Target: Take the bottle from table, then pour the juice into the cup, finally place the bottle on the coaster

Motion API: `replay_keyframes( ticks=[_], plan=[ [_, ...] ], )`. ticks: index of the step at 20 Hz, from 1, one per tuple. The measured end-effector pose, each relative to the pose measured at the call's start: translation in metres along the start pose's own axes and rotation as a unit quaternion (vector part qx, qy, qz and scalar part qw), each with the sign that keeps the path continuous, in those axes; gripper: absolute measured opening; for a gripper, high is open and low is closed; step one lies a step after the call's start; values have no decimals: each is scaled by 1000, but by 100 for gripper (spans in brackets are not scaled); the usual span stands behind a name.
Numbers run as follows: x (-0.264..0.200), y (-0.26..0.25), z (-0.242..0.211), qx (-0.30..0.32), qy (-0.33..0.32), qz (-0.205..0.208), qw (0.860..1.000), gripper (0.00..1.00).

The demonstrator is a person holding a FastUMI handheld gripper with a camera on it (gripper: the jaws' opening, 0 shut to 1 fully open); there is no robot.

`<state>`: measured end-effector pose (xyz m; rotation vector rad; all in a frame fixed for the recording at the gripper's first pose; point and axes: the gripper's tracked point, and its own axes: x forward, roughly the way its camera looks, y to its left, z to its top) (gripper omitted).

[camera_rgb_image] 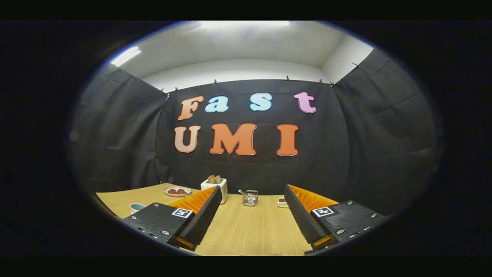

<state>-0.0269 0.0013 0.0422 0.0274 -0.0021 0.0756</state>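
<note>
The gripper (251,215) hangs above the wooden surface (246,231), its fingers spread wide with nothing between them. Beyond them sit a wire basket (250,197), a white toaster (217,187) and a plate (177,191); a cup (136,207) stands left of the left finger.

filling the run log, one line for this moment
phase: start | gripper: open, holding nothing | ahead: wire basket on table | bottle: untouched

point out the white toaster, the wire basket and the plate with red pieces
white toaster (222,189): gripper view, its front wall.
wire basket (250,198): gripper view, its front mesh.
plate (169,193): gripper view, its near rim.
</note>
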Motion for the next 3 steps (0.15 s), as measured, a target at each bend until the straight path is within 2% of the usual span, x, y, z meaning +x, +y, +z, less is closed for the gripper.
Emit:
replay_keyframes(
  ticks=[3],
  plan=[
    [-3,5,6,-4,-8,6,1000,97]
  ],
)
